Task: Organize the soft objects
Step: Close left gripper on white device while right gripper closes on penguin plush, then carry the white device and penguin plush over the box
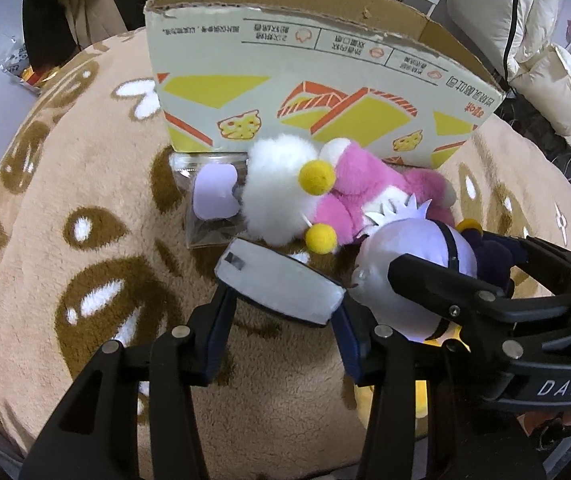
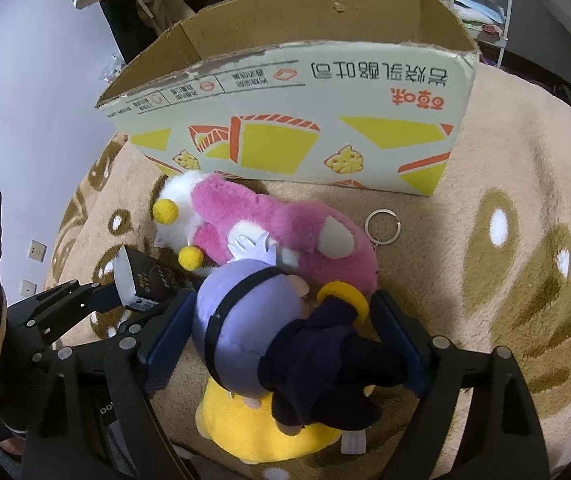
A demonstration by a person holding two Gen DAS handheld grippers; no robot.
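Three plush toys lie ahead of the grippers: a pink plush [image 2: 285,232], a lavender-headed doll [image 2: 269,328] and a yellow plush [image 2: 253,432]. The right gripper [image 2: 285,340] clamps the doll. The left gripper [image 1: 309,284] clamps a white pouch [image 1: 281,280]. One cardboard box [image 2: 293,128] stands beyond; its contents are hidden.
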